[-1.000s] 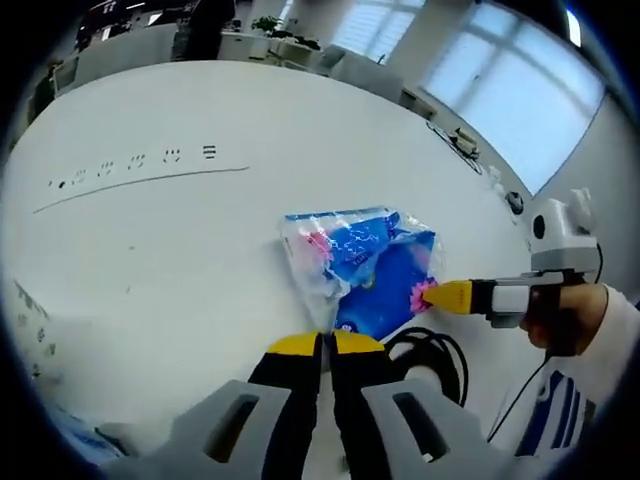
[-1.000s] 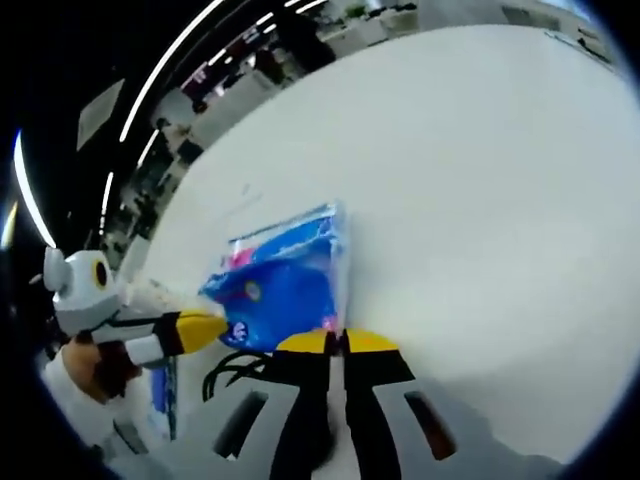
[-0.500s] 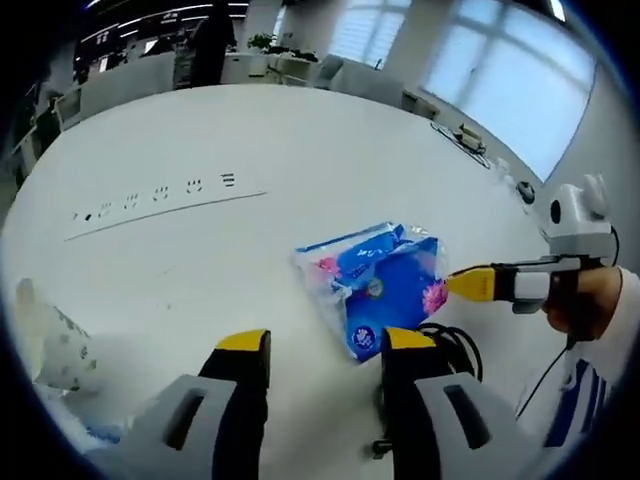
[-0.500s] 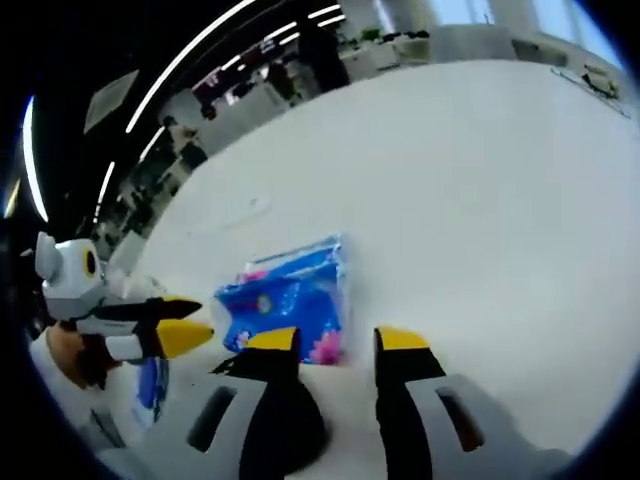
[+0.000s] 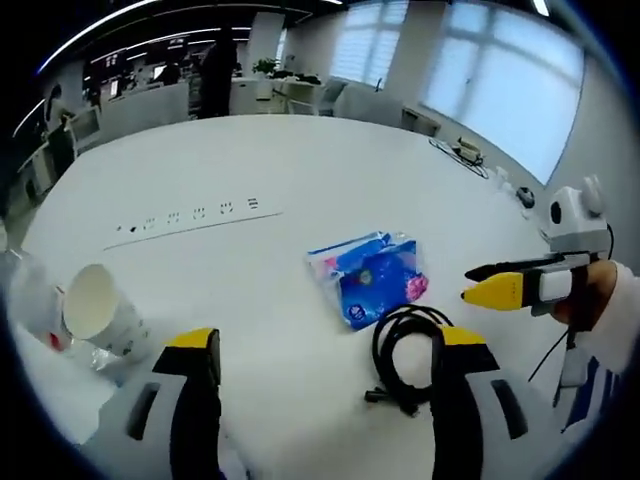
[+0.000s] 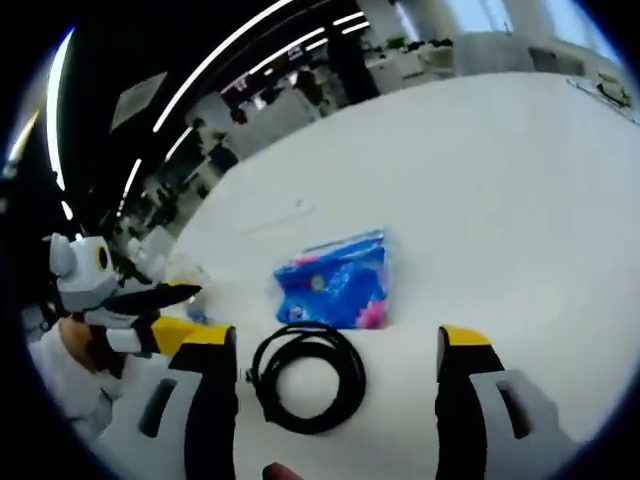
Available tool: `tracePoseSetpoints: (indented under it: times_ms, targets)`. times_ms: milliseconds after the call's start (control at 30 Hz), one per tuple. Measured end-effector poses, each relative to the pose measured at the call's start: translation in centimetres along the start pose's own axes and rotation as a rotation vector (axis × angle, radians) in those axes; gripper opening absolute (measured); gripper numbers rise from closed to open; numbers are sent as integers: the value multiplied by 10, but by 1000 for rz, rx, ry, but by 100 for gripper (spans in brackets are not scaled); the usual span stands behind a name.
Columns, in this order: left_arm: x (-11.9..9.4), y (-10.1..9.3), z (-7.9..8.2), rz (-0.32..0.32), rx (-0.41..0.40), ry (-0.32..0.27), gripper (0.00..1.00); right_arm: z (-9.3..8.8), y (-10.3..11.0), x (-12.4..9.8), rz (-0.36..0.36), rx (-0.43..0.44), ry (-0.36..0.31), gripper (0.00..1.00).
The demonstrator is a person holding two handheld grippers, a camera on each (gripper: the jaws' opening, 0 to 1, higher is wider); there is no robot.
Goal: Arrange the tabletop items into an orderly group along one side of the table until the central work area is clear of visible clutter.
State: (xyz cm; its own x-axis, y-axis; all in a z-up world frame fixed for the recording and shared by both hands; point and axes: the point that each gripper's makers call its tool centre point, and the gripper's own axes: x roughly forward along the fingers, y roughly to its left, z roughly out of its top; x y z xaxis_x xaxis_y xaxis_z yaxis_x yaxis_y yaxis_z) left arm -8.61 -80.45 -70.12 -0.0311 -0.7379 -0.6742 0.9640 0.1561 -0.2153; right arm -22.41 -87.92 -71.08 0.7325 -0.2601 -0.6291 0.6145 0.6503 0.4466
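A: Where's the tissue pack (image 5: 367, 277)?

B: On the surface (image 5: 250, 180), just beyond the coiled cable (image 5: 410, 345). Left tool (image 5: 318, 345) and right tool (image 6: 335, 345) both spread wide, holding nothing; probably grouping done there.

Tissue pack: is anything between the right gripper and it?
Yes. In the right gripper view, a coiled black cable lies on the table between the open right gripper and the tissue pack, right against the pack's near edge.

Blue-and-pink tissue pack (image 5: 368, 281), black cable (image 5: 410, 350), white table (image 5: 250, 160).
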Motion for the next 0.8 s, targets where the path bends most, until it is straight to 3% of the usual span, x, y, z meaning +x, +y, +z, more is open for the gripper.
tracePoseSetpoints:
  times_ms: [267,600,800]
  targets:
    - [-40,18,-25,46,-20,-6,90,-28,7,-15,15,-26,42,83]
    - [-85,34,-57,67,-52,-4,91,-44,6,-41,43,-21,24,82]
    - [-107,46,-80,94,-102,15,86,-58,-1,-53,49,2,24,81]
